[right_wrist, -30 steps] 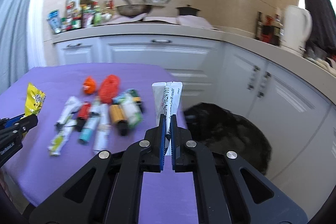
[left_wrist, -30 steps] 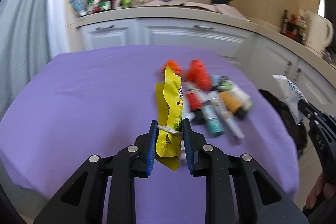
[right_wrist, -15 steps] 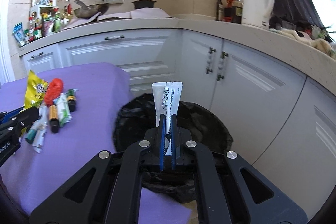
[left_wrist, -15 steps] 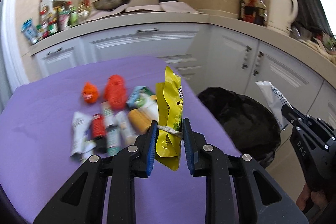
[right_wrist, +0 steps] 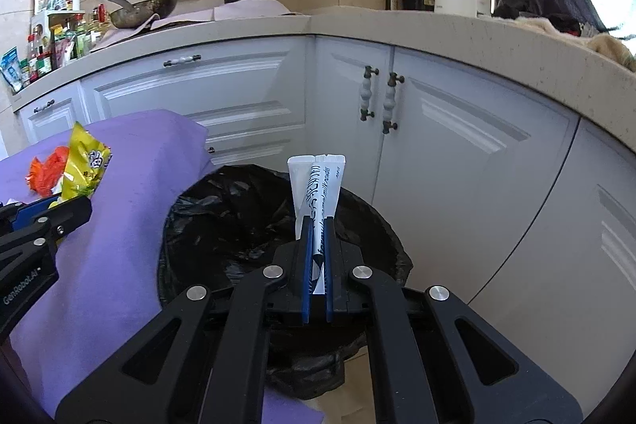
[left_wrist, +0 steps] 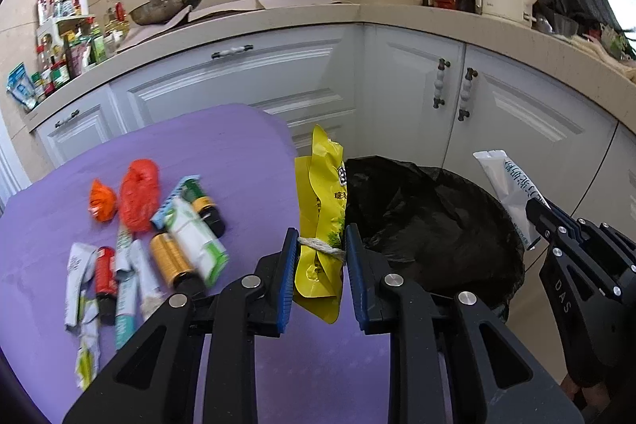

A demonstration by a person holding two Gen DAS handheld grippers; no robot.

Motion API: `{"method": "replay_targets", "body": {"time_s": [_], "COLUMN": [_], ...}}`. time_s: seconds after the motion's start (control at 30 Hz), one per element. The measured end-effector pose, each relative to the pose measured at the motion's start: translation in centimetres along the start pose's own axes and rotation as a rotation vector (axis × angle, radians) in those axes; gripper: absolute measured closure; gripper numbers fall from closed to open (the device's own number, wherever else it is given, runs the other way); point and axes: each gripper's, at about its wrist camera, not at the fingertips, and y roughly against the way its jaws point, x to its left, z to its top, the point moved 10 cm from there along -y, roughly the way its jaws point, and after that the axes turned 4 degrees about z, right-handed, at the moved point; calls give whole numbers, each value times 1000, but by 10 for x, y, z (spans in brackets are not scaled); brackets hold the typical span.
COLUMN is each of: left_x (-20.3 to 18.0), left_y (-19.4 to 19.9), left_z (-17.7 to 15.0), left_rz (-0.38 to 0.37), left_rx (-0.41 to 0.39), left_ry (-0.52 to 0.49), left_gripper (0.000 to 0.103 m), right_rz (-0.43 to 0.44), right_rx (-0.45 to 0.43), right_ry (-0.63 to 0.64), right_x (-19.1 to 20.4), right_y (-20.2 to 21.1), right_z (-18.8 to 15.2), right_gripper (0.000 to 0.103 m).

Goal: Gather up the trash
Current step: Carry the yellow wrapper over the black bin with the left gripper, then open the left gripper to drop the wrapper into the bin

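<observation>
Two grippers: swung from purple table [left_wrist: 238, 146] to black bin [right_wrist: 238, 217].
Left gripper [left_wrist: 321, 249]: pinches crumpled yellow packet [left_wrist: 324, 193].
Right gripper [right_wrist: 317, 225]: pressed on white sachet [right_wrist: 318, 181].

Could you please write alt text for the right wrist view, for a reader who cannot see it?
The right hand-held gripper is shut on a white sachet above a black-lined trash bin. At left, the left hand-held gripper holds a yellow snack bag over a purple table.

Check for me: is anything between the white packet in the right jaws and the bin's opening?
Nothing visible. The right gripper holds the white packet in front of the open black-lined bin, with only air between. The left gripper with the yellow bag stays off to the side, by the purple table.
</observation>
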Motion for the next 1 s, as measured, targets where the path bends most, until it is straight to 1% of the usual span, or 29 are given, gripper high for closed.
{"method": "replay_targets", "body": {"time_s": [0.07, 0.1, 0.13, 0.17, 0.2, 0.27, 0.3, 0.43, 0.57, 0.63, 0.77, 0.9, 1.0], "left_x": [-8, -12, -16, -19, -20, -23, -22, -19, -8, 0, 18, 45, 71], "left_y": [-9, -12, -17, -23, -28, -36, -37, -34, -27, -20, -6, 9, 20], "left_z": [3, 4, 5, 4, 3, -1, -2, -1, 0, 1, -1, -9, -15], "left_rz": [-4, -4, -1, 10, 15, -5, -5, 7, 30, 37, 65, 108, 145], "left_rx": [5, 6, 8, 18, 34, 79, 87, 81, 70, 66, 50, 51, 50], "left_ry": [-11, -13, -18, -29, -34, -22, -15, -1, 7, 23, 33, 48, 77], "left_gripper": [78, 77, 66, 58, 48, 47, 47, 45, 45, 45, 45, 43, 42], "right_rz": [-6, -13, -22, -28, -37, -44, -47, -51, -47, -42, -20, 21, 52], "right_rx": [5, 6, 7, 6, 6, 16, 17, 16, 18, 14, 10, 3, -5], "right_ry": [-4, -8, -14, -18, -21, -18, -18, -23, -20, -17, 5, 20, 40], "right_x": [-5, -8, -11, -14, -18, -21, -22, -24, -16, -11, 8, 31, 52], "right_y": [-7, -12, -16, -19, -22, -26, -27, -25, -18, -14, -3, 7, 15], "right_z": [0, 0, 0, 0, 0, -1, -1, 1, 1, 2, 3, 6, 8], "right_gripper": [97, 89, 72, 65, 61, 61, 60, 56, 53, 49, 43, 34, 33]}}
